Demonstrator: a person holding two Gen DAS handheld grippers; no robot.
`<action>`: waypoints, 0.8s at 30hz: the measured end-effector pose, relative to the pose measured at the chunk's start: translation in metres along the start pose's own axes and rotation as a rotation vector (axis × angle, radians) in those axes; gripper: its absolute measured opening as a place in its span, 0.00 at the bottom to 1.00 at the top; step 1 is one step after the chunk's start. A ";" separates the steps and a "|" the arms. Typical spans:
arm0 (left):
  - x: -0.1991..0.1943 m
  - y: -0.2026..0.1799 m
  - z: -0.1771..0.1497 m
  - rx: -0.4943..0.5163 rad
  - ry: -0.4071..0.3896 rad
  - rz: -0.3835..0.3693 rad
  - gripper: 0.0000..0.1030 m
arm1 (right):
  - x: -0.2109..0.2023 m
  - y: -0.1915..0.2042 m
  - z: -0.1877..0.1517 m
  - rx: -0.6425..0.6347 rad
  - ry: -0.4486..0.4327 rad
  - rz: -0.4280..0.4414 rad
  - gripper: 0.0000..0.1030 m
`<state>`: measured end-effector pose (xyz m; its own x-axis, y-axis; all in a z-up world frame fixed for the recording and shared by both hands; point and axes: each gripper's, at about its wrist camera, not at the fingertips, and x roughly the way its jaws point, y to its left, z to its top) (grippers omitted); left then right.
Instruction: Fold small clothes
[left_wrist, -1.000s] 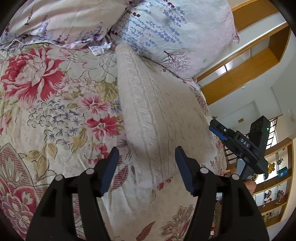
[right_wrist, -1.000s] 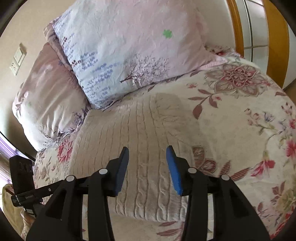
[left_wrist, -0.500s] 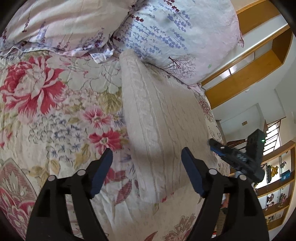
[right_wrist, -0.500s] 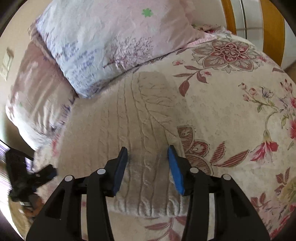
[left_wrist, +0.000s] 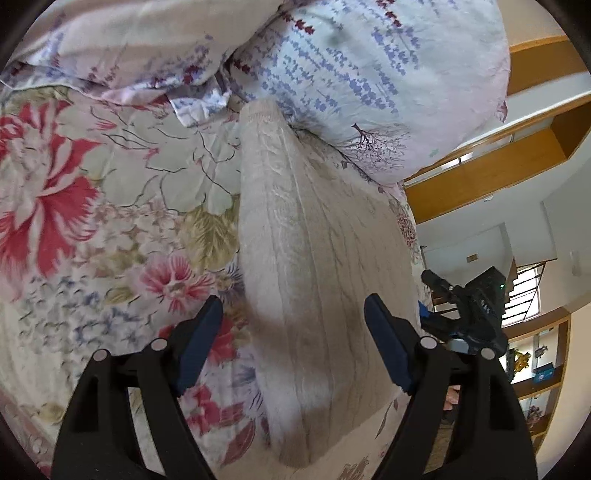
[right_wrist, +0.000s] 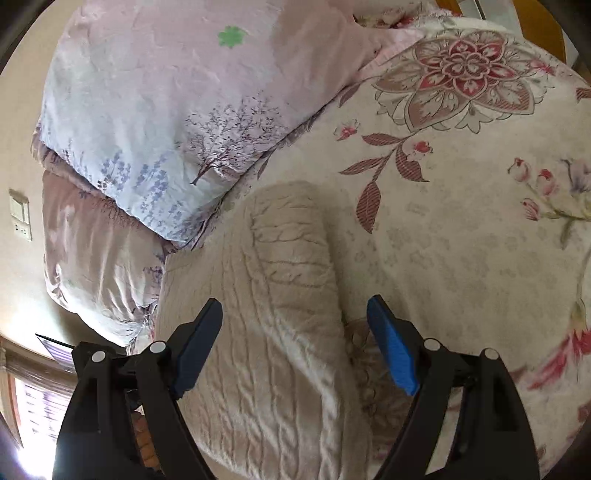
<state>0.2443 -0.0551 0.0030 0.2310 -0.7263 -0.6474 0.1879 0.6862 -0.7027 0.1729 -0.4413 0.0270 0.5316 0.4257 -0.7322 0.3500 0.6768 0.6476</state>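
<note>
A cream cable-knit sweater (left_wrist: 317, 280) lay folded on the floral bedspread (left_wrist: 110, 229), its far end just below the pillows (left_wrist: 369, 74). The left gripper (left_wrist: 293, 341) hovered over the sweater's near end, jaws wide, gripping nothing. The right gripper (right_wrist: 295, 341) hovered over the sweater's (right_wrist: 266, 332) right edge, jaws opening and empty. The knit looked thick, ribbed, softly creased.
</note>
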 end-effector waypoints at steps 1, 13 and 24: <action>0.004 0.002 0.002 -0.008 0.005 -0.007 0.75 | 0.003 -0.001 0.000 0.001 0.008 0.003 0.80; 0.021 -0.002 0.008 -0.027 0.008 -0.069 0.64 | 0.022 -0.006 -0.004 0.004 0.070 0.167 0.54; 0.042 -0.020 0.013 -0.014 -0.004 -0.049 0.61 | 0.026 0.003 -0.007 -0.046 0.078 0.171 0.51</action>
<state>0.2624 -0.0990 -0.0060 0.2256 -0.7590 -0.6108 0.1856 0.6490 -0.7379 0.1824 -0.4244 0.0081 0.5181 0.5814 -0.6273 0.2227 0.6165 0.7552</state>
